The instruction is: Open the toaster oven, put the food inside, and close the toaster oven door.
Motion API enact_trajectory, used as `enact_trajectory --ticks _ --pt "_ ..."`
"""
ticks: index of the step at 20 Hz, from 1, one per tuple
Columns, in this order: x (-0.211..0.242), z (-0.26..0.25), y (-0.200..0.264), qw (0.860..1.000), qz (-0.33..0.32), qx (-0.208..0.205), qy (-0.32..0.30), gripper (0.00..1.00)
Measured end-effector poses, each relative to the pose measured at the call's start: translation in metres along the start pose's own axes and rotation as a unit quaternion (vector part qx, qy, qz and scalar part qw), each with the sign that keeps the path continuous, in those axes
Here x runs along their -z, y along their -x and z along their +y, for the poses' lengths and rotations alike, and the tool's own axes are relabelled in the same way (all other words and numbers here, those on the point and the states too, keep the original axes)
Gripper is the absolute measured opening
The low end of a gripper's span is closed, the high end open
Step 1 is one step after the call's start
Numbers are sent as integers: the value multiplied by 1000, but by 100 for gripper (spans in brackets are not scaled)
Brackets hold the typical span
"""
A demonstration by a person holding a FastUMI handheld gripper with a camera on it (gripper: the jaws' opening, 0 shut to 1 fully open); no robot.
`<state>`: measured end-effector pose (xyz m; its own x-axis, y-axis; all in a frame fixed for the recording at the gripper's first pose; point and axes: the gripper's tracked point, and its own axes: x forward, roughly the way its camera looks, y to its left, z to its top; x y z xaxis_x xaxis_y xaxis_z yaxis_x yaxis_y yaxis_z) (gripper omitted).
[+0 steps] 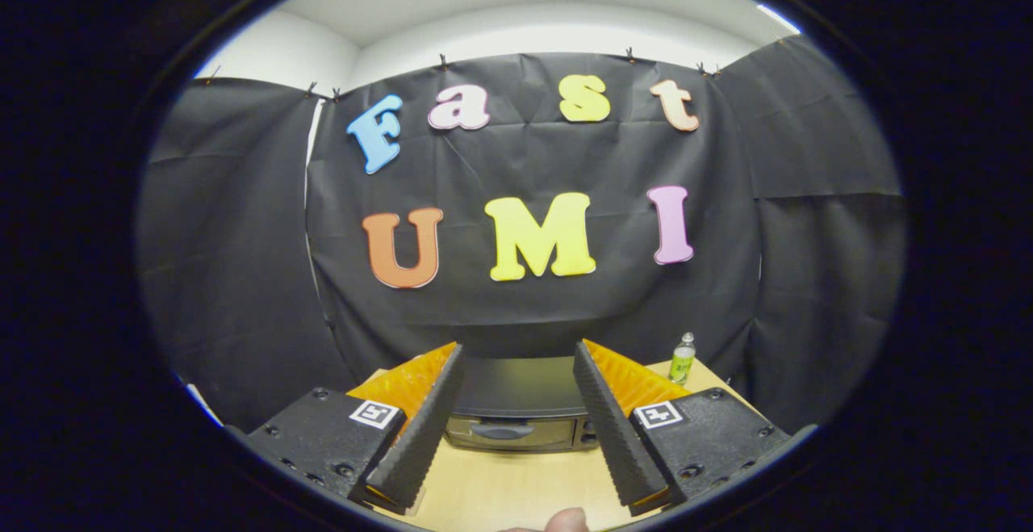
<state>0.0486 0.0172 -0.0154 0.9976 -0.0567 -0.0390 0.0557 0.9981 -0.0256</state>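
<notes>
Risk as I see it: my gripper [516,354] hangs open and empty, toaster oven [516,415] shut on the counter [516,488] ahead between its fingers, so a high approach could miss the door handle [502,430].

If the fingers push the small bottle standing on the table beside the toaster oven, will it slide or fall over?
The bottle is tall and narrow and stands upright near the back of the table, so a high push would probably tip it. Being round, it might then roll. It looks small, likely light. The gripper is open, fingers apart, toward the toaster oven.
</notes>
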Motion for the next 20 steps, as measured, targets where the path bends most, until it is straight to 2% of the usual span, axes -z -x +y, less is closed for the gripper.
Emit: enact_trajectory --ticks 6,9,15,20 --pt "-1 1 37 999 -23 0 -22 91" --pt "-6 -2 37 1000 -26 7 -8 91" --pt "1 11 35 1000 -12 -10 -19 91" --pt "-2 10 33 1000 -13 -8 -17 91"
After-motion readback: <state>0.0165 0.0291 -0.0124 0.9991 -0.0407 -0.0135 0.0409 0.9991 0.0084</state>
